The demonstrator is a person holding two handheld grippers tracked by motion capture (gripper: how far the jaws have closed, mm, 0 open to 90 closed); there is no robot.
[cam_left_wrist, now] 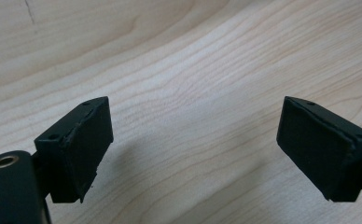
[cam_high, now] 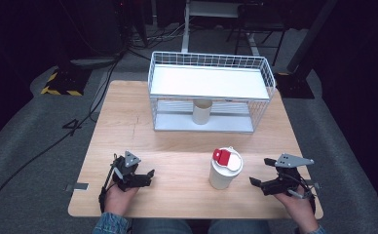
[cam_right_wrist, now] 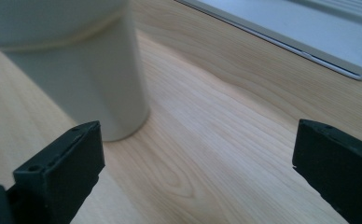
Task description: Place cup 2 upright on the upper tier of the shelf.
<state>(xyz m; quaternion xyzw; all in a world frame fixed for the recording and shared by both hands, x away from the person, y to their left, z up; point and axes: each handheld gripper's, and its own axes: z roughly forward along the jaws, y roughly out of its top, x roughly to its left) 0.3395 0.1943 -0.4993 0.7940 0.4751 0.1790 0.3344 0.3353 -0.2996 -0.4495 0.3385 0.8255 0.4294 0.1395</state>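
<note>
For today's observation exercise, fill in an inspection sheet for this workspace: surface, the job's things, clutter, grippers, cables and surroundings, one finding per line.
Surface: light wooden table, bare apart from the items below.
Job's things: white cup with a white lid and red tab, upright near the front edge, between the two grippers and touched by neither.
Other items: white wire rack at the far side; a small beige cup stands on its lower shelf; top shelf bare.
Clutter: nothing seen.
Grippers: left gripper open above bare wood; right gripper open, beside the white cup.
Cables: a black cable runs over the floor at left.
Surroundings: grey floor, dark background, a black-and-yellow striped base.
</note>
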